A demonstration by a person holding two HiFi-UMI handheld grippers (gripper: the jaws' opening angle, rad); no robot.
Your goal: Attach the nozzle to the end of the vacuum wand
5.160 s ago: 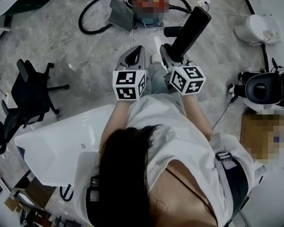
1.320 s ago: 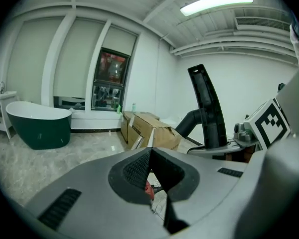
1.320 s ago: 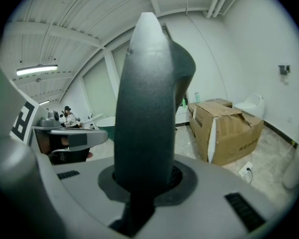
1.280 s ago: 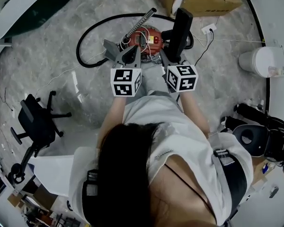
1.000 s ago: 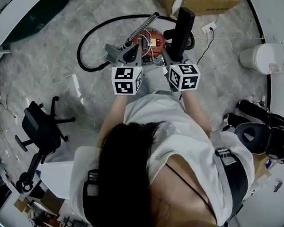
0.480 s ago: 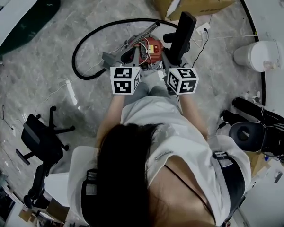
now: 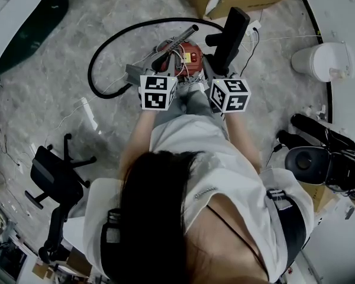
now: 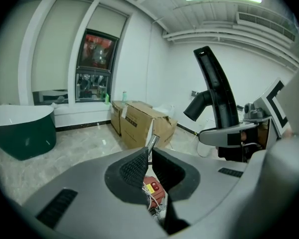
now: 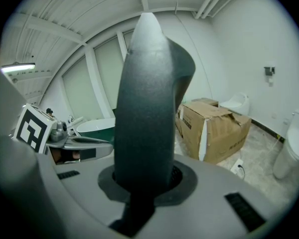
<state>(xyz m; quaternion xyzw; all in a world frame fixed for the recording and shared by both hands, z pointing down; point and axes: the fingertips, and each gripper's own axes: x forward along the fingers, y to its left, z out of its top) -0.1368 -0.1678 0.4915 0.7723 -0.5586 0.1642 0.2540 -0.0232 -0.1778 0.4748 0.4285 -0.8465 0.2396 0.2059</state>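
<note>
Your left gripper (image 8: 150, 151) has its dark ribbed pads (image 8: 134, 169) drawn together at the tips, with nothing caught between them. The metal end of the wand (image 8: 152, 142) shows just above the tips, beyond them. Through the opening lower down you see the red vacuum body (image 8: 152, 189) with loose wires. To your right, the black nozzle (image 8: 217, 91) stands upright, clamped in the right gripper (image 8: 228, 134). Behind lie cardboard boxes (image 8: 139, 121), a green tub (image 8: 22, 131) and a window (image 8: 92, 63).
</note>
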